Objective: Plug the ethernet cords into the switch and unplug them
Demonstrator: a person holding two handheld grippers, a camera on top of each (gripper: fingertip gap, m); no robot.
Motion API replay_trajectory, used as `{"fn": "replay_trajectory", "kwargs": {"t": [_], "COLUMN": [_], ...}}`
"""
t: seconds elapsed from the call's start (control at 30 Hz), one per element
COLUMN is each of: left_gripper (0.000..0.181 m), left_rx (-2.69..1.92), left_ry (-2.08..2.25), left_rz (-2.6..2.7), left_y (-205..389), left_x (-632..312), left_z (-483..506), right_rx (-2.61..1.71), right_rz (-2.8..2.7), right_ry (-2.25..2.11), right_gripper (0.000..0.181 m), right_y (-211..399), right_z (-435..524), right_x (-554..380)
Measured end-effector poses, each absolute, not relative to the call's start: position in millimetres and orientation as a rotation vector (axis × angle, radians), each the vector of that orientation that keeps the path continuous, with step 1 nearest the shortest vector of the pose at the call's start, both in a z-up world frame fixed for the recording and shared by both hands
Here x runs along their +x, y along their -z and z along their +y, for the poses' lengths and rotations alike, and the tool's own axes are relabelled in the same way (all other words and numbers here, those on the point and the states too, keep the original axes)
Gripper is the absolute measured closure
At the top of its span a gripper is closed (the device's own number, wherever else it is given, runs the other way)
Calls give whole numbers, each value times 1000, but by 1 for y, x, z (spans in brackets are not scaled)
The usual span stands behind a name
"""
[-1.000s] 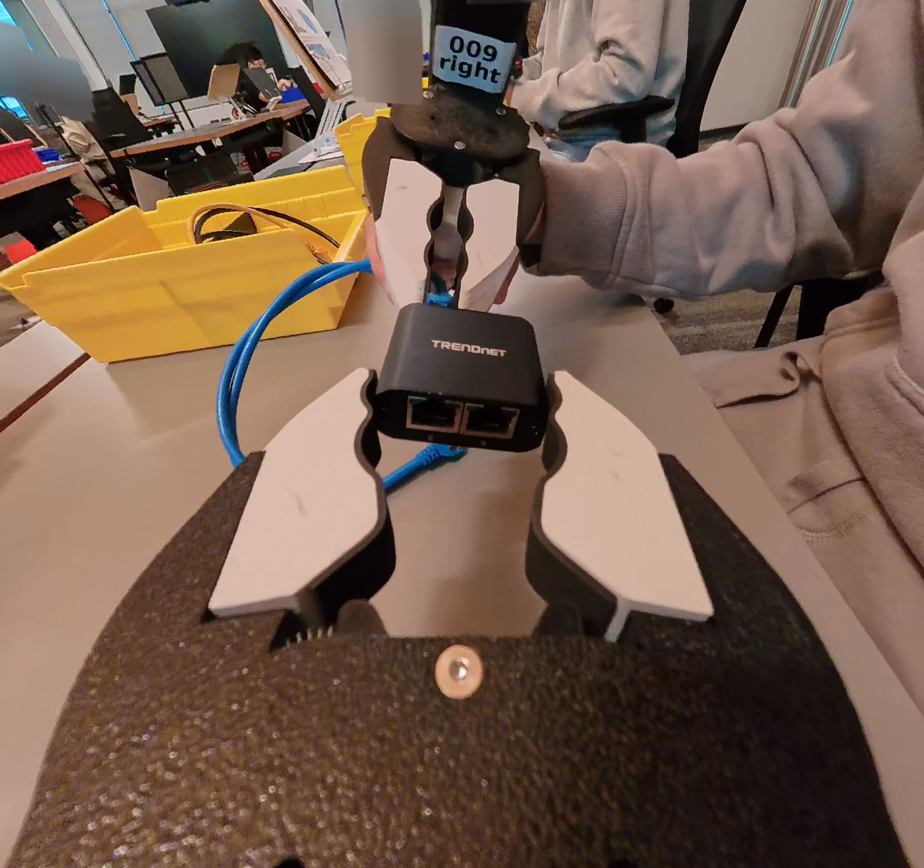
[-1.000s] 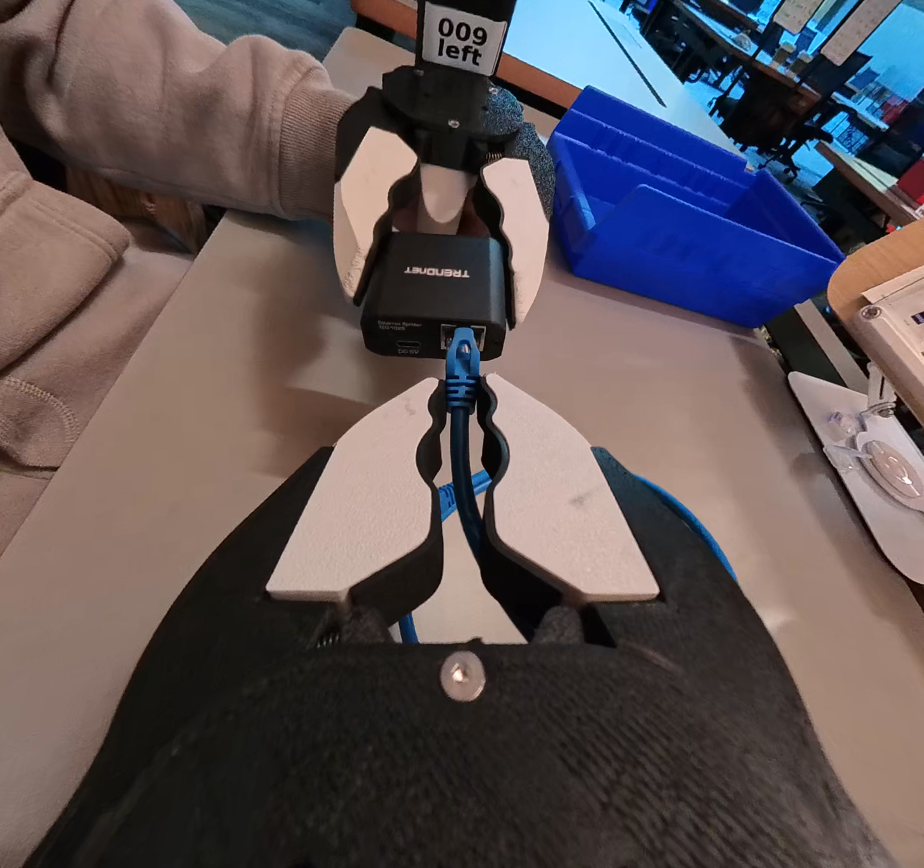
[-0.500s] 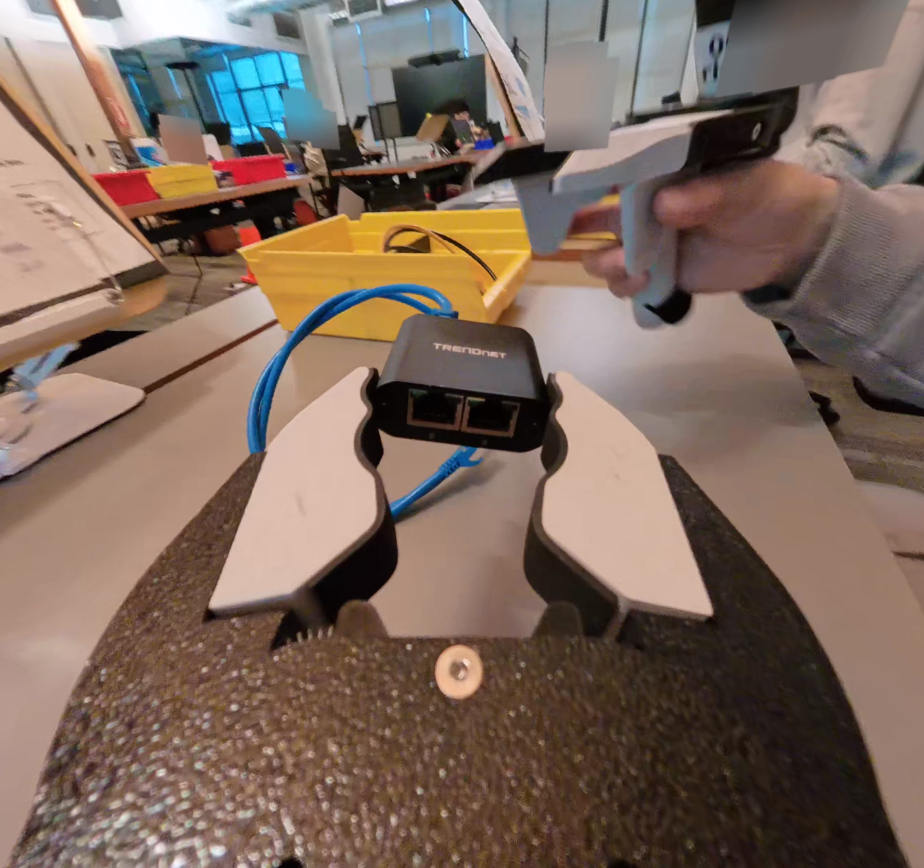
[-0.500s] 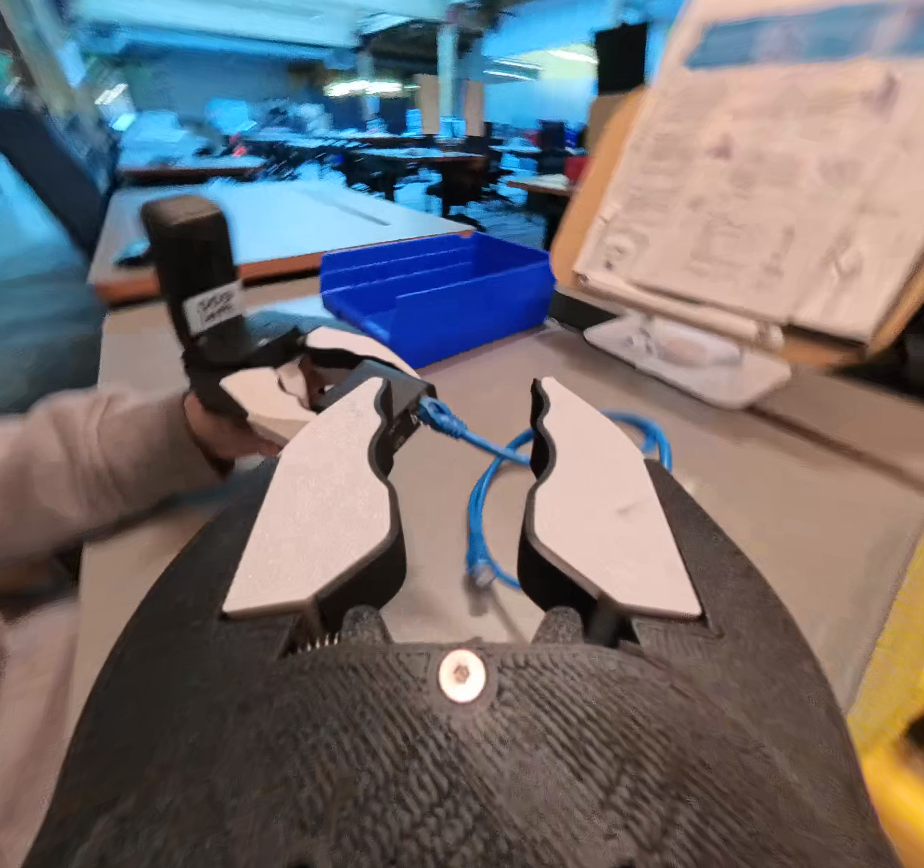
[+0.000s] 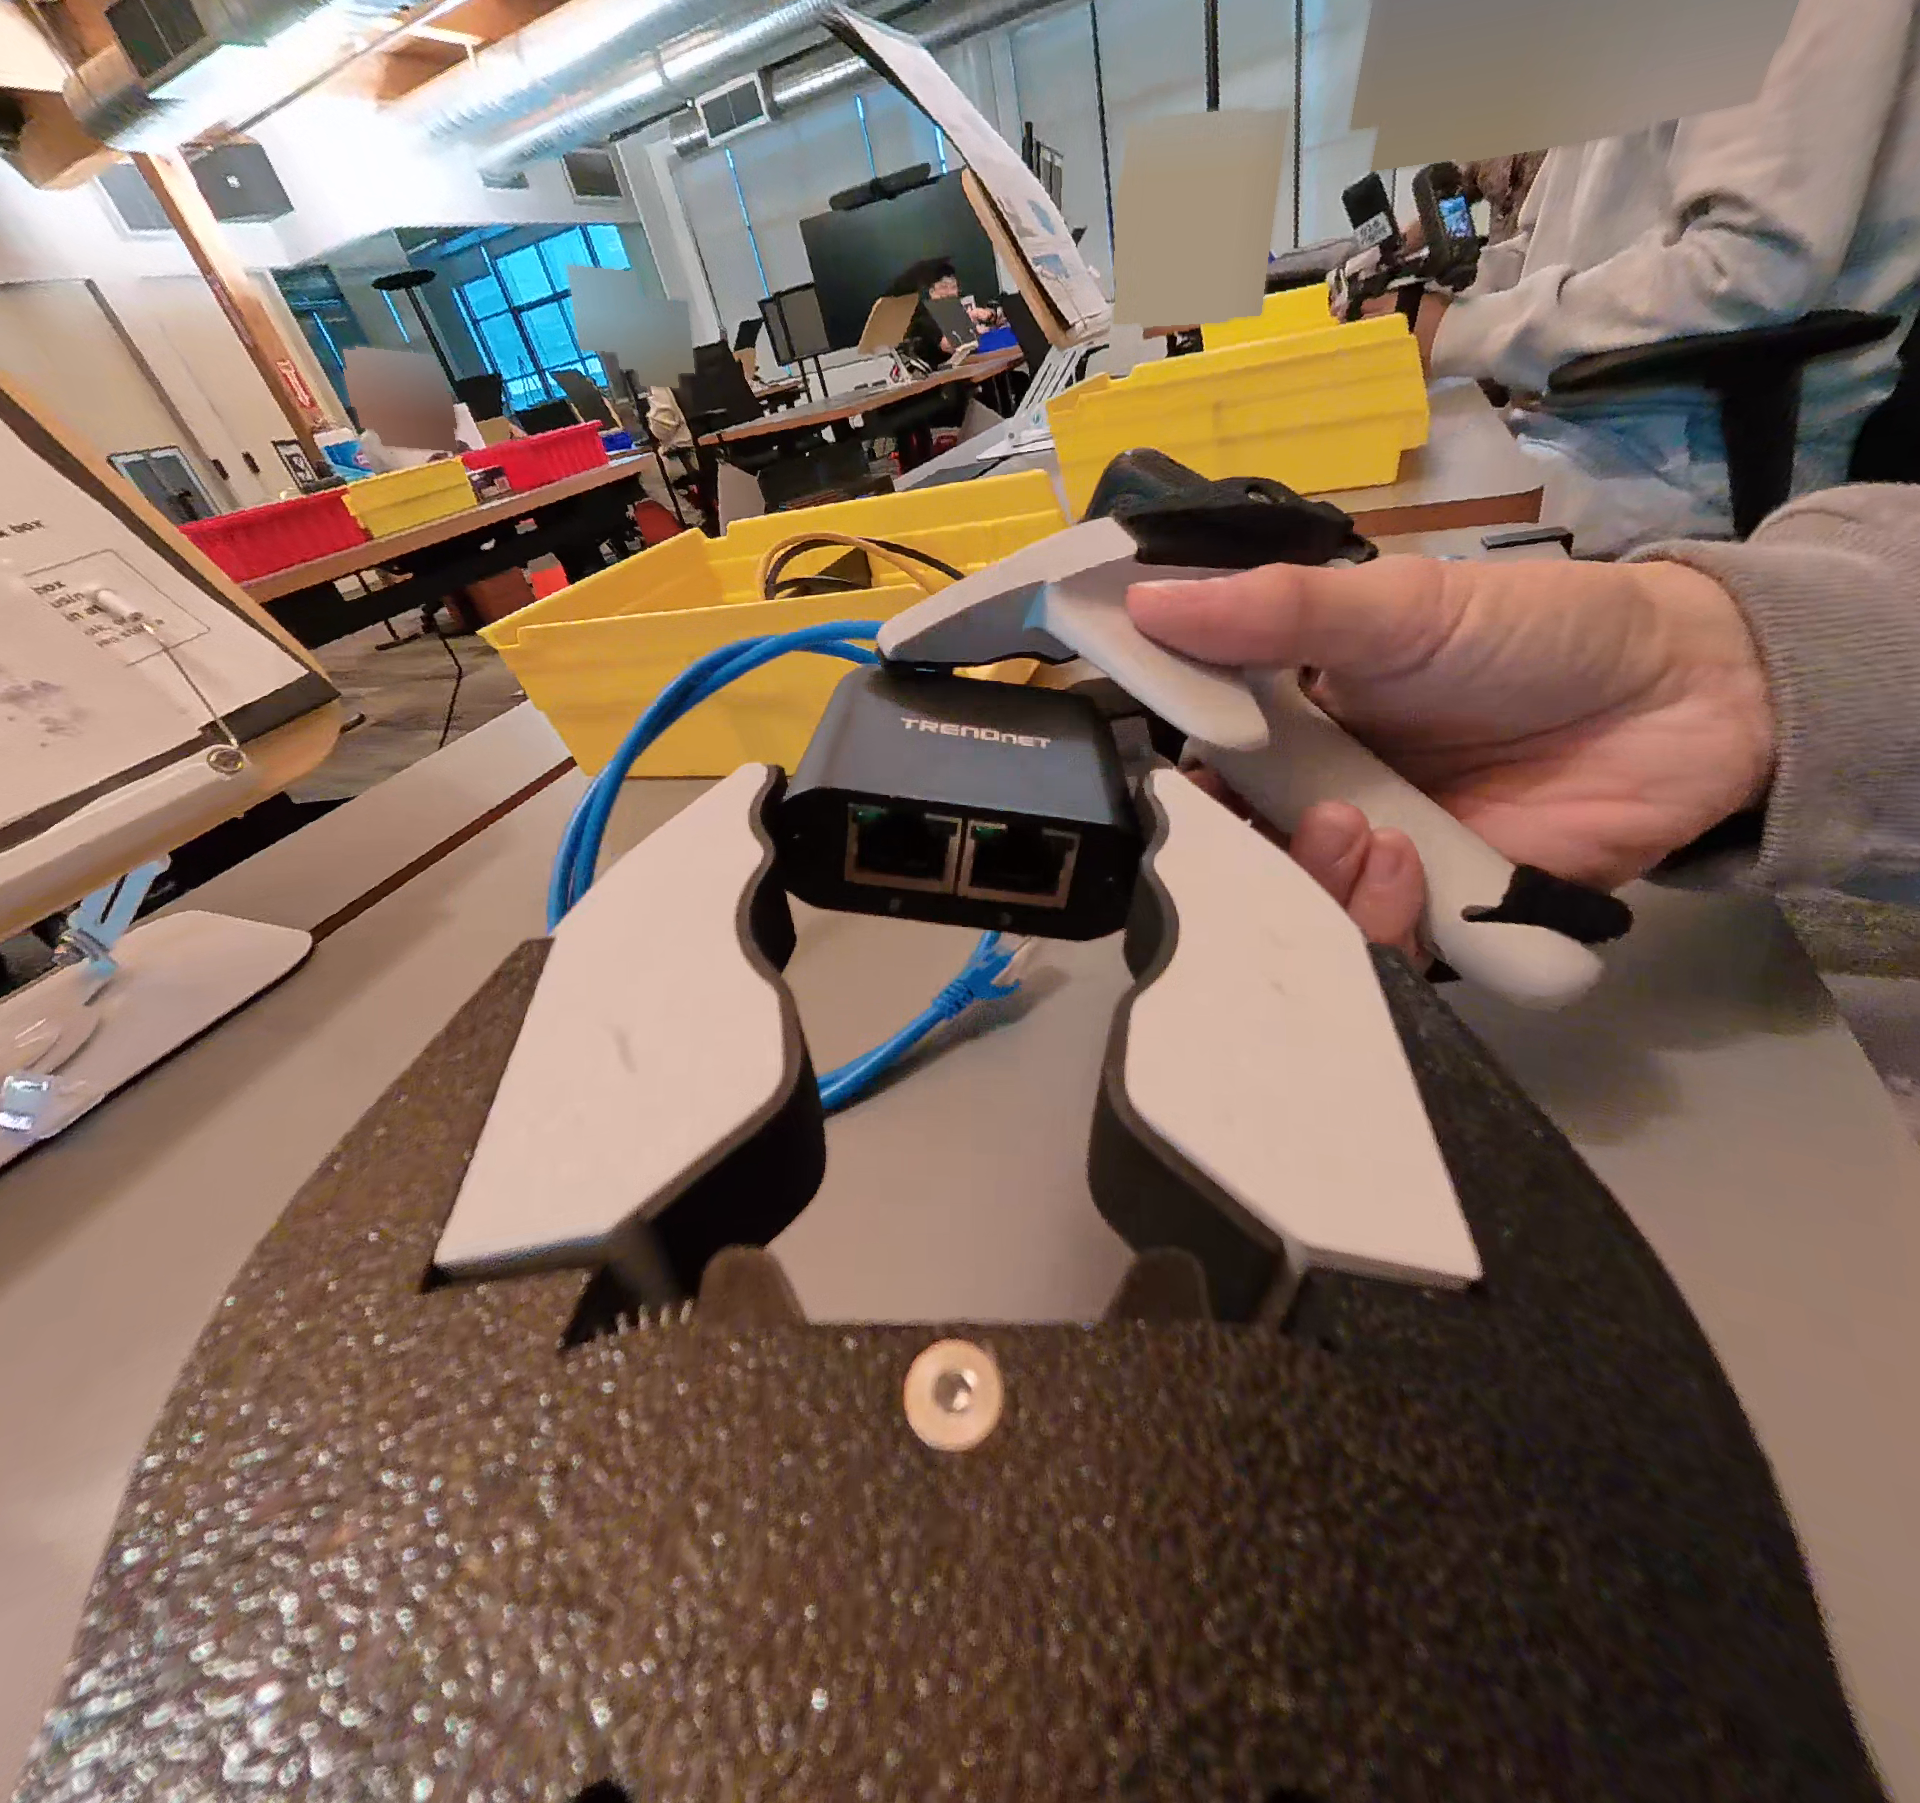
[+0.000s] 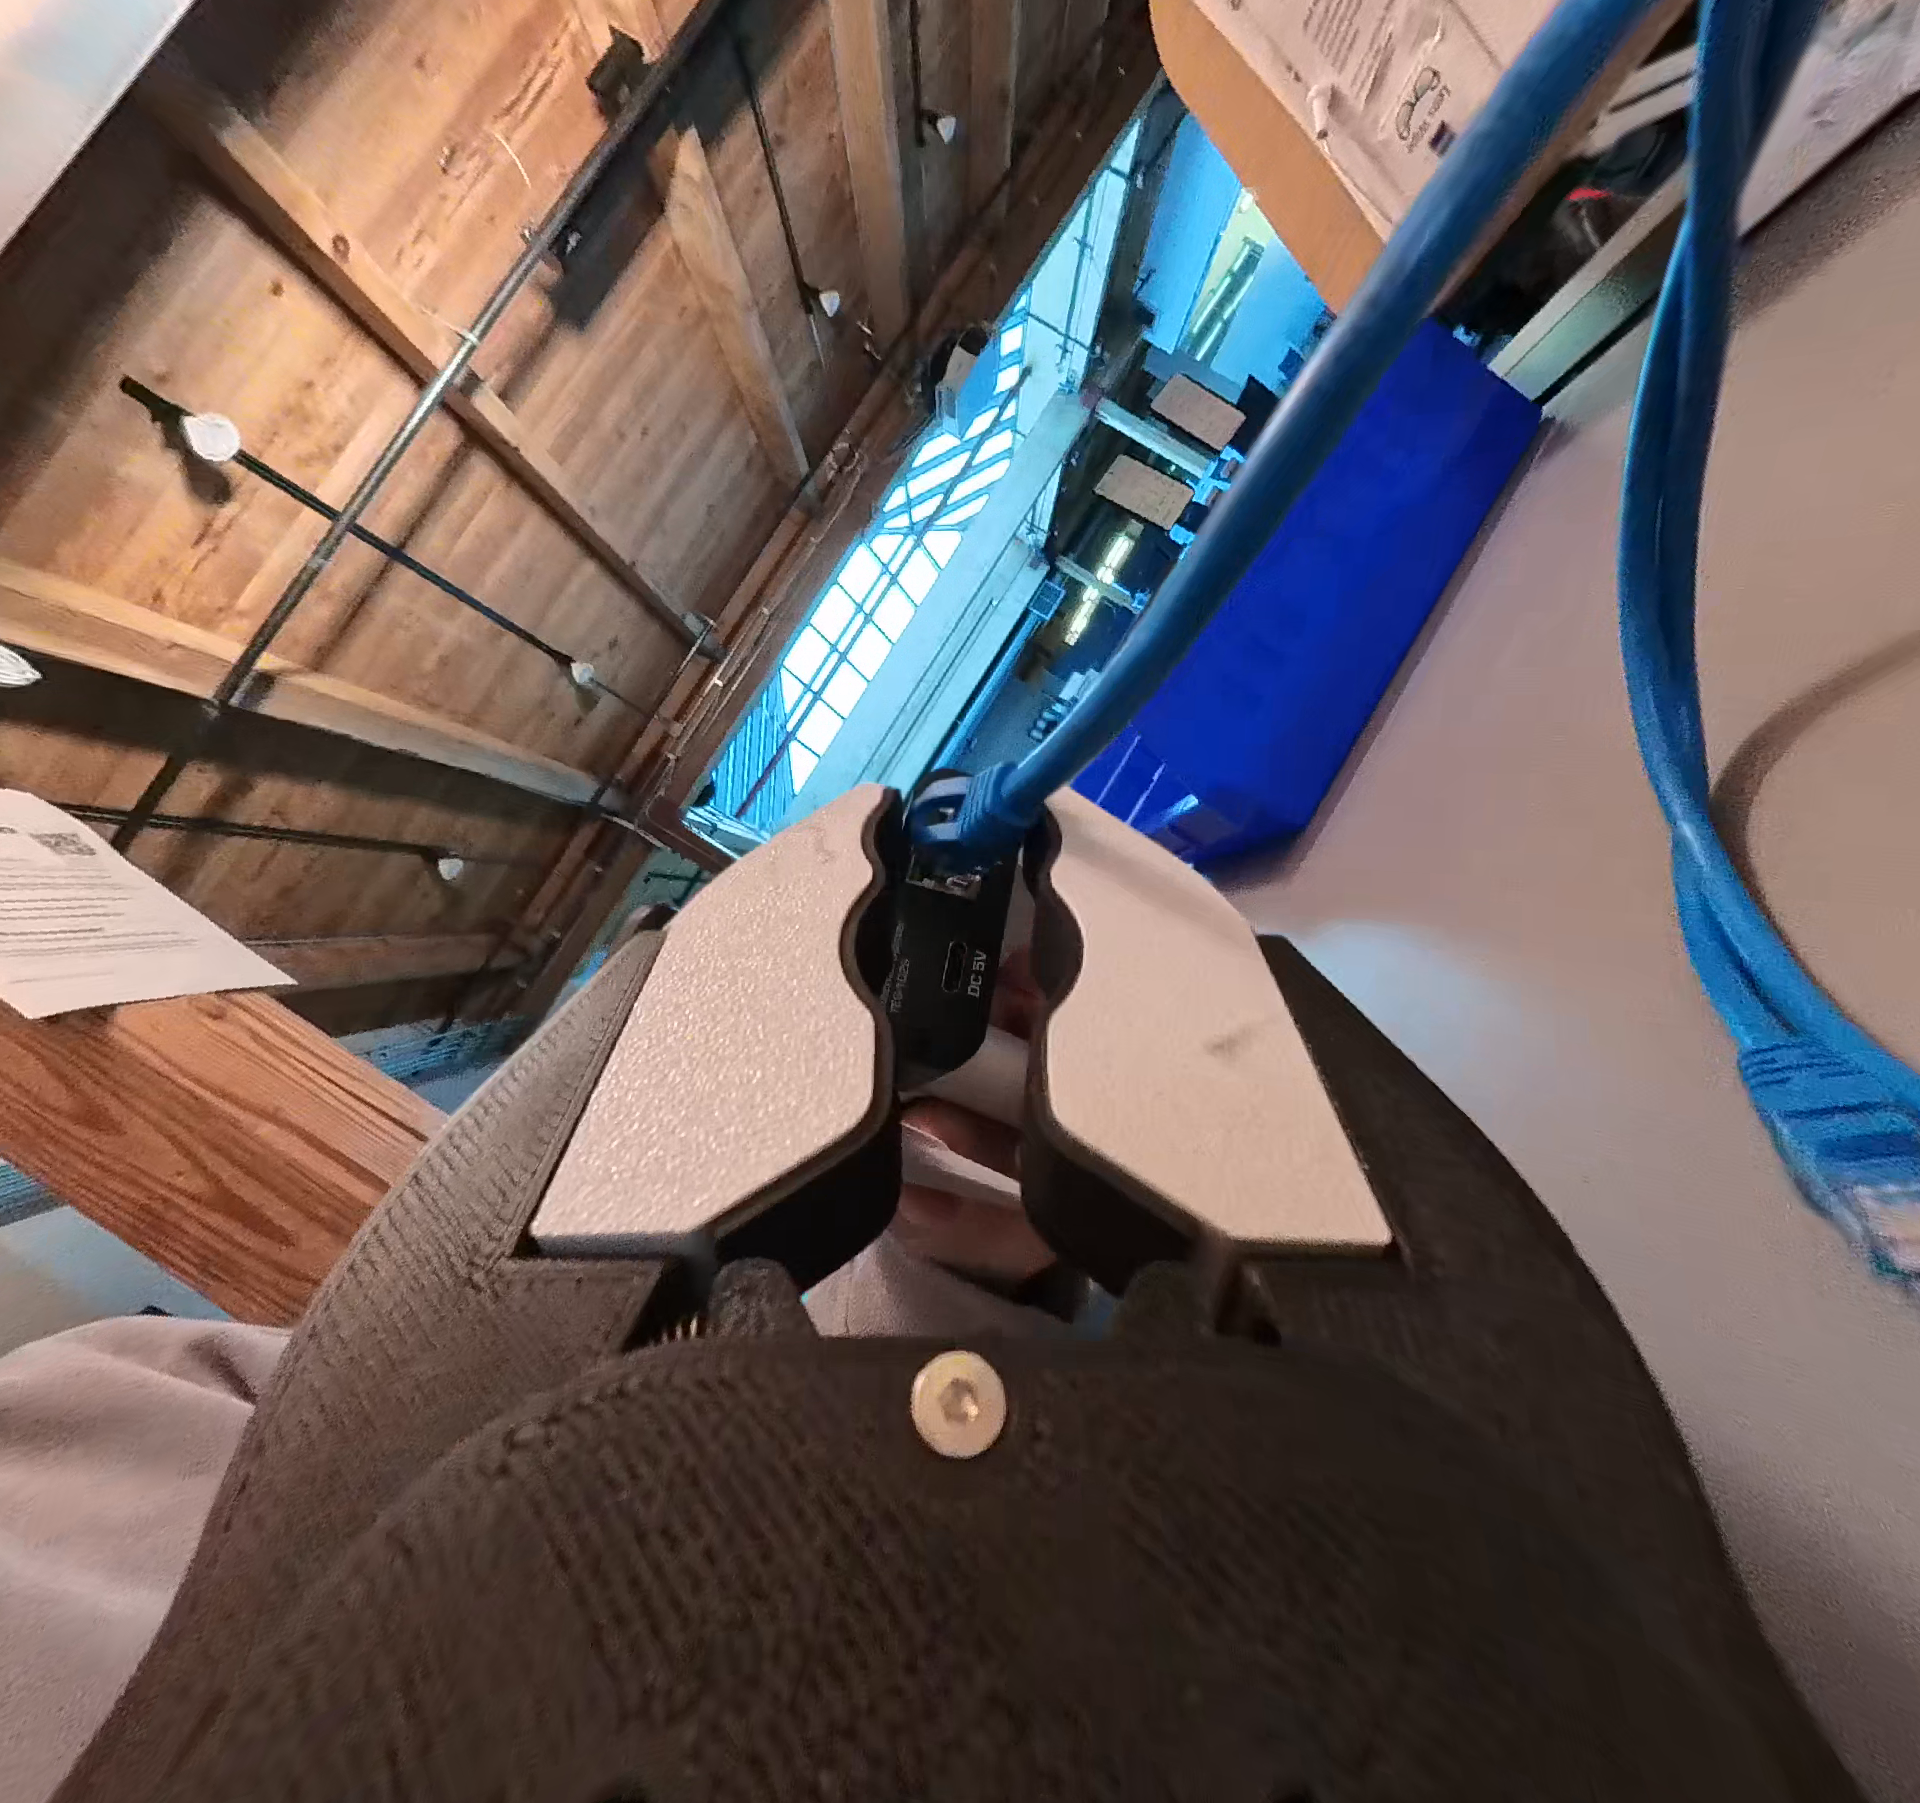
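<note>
Open-plan rm, exposed silver ducts (image 5: 623, 18), wood-plank ceiling (image 6: 416, 299), big windows (image 5: 540, 288), desks w/ yellow bins (image 5: 1236, 413)

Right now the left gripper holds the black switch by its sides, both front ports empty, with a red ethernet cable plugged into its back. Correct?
Not quite: the ethernet cable is blue, not red, as the right wrist view shows at the back port. The rest stands: in the left wrist view the left gripper clamps the black switch by its sides, and both front ports are empty.

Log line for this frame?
left gripper: shut on switch | right gripper: straddling switch rear | blue cable: plugged in rear | front ports: empty
</note>
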State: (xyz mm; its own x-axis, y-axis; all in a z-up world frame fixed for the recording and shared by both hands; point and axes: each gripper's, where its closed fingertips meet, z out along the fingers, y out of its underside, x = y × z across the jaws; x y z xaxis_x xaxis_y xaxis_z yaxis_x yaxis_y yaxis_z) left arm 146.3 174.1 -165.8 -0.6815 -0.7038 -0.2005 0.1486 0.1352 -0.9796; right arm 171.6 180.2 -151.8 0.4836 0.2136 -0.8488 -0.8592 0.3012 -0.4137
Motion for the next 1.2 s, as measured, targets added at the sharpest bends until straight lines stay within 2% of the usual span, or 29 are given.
{"fn": "replay_trajectory", "kwargs": {"t": [1.2], "left_gripper": [119], "left_rx": [-639], "left_ry": [1419], "left_rz": [1748], "left_y": [189], "left_x": [162], "left_z": [173], "right_rx": [-939], "right_rz": [824], "right_ry": [-814], "right_gripper": [168], "right_y": [157], "right_z": [174], "right_x": [181]}}
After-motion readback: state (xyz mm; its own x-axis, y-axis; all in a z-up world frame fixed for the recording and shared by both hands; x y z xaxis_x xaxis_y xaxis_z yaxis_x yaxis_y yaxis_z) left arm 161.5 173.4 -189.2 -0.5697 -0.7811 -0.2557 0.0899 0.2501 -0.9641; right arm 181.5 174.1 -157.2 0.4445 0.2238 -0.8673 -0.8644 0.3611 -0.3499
